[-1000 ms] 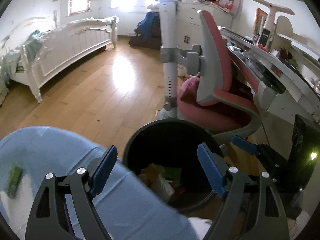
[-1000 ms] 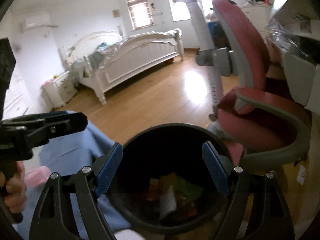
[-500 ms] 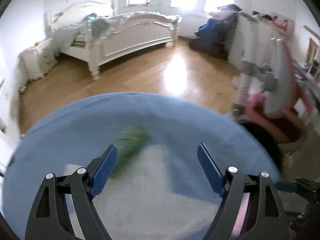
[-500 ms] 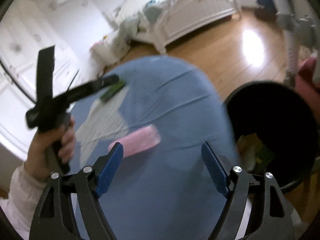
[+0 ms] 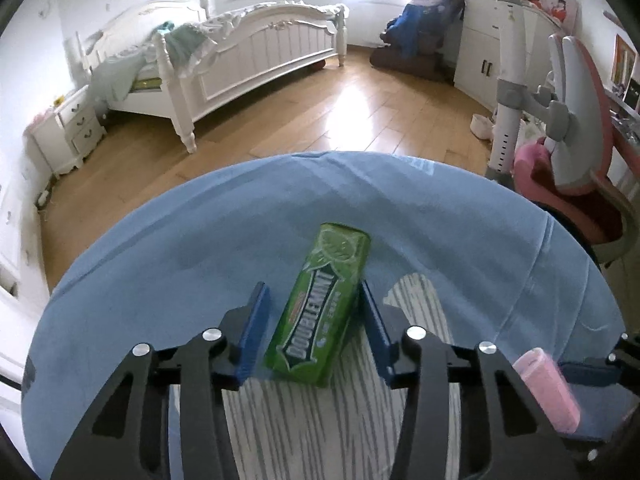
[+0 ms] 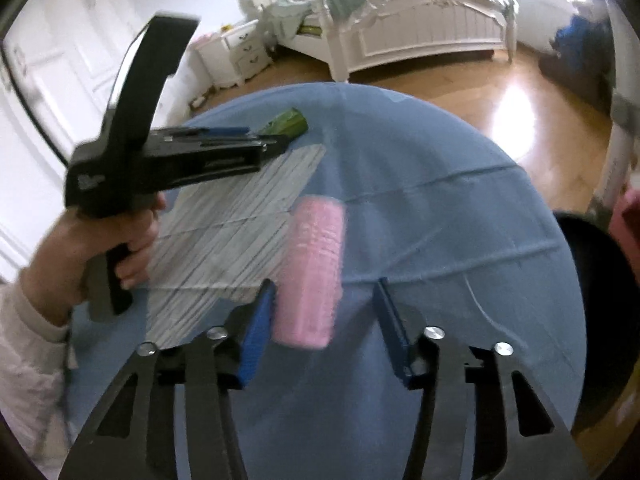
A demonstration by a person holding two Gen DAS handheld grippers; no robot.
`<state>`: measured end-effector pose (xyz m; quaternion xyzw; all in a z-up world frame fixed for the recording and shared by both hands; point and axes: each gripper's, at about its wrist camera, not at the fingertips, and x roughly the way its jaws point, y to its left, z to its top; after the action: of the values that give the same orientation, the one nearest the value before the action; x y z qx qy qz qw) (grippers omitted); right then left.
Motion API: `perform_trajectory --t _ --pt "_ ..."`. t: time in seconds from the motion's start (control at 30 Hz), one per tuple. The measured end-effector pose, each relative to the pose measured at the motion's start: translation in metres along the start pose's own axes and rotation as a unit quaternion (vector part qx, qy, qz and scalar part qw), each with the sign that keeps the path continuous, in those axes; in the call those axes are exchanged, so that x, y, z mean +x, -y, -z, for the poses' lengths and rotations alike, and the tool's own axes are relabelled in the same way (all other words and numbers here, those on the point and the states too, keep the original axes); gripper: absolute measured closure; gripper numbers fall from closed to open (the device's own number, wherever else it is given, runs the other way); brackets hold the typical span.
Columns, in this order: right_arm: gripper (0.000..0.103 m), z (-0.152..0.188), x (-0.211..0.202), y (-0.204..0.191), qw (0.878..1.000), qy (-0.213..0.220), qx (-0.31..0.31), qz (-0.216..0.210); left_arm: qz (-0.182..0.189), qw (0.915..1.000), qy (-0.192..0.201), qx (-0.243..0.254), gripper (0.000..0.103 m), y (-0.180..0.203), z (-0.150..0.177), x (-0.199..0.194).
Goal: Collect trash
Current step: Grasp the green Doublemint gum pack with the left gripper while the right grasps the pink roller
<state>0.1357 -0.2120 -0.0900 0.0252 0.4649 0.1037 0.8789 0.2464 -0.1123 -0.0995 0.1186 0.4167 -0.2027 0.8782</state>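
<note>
My left claw (image 5: 314, 330) closes around a green gum pack (image 5: 320, 306) on the blue-draped desk (image 5: 200, 240). The pack lies lengthwise between the jaws, the right pad seemingly touching its side and the left pad a little apart, so the grip is not yet made. My right claw (image 6: 320, 328) closes in the same way on a pink packet (image 6: 310, 268), which sits hard against the left pad with a clear gap on the right; this too is still unheld. Each claw points steeply down at its piece of trash, one item apiece, likely so that both go in a single trip. Both pieces rest at the edge of a grey striped mat (image 6: 224, 232) near the middle of the desk, the pink one to the right of the green. In the right wrist view my left hand (image 6: 100, 248) grips its tool's handle on the left. The black bin (image 6: 600, 300) waits at the desk's right edge. Farther off stands a white bed (image 5: 240, 48) on a wooden floor (image 5: 360, 120).
</note>
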Motion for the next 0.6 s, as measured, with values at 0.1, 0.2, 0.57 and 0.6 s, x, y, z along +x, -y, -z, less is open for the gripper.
perform_trajectory --t 0.1,0.2,0.57,0.6 --pt "0.073 -0.005 0.006 -0.003 1.000 0.002 -0.010 0.000 -0.004 1.0000 0.002 -0.004 0.071 0.002 -0.001 0.000" --pt "0.073 -0.003 0.001 0.005 1.000 0.015 0.003 -0.022 0.011 0.9996 0.009 -0.024 0.072 0.001 0.003 -0.005" --pt "0.073 0.024 -0.109 0.082 0.978 0.196 0.057 0.044 0.083 0.9936 0.075 -0.015 0.072 0.077 -0.006 -0.071" --pt "0.073 0.027 -0.118 0.090 0.974 0.208 0.059 0.060 0.091 0.9925 0.081 -0.009 0.072 0.089 -0.009 -0.075"
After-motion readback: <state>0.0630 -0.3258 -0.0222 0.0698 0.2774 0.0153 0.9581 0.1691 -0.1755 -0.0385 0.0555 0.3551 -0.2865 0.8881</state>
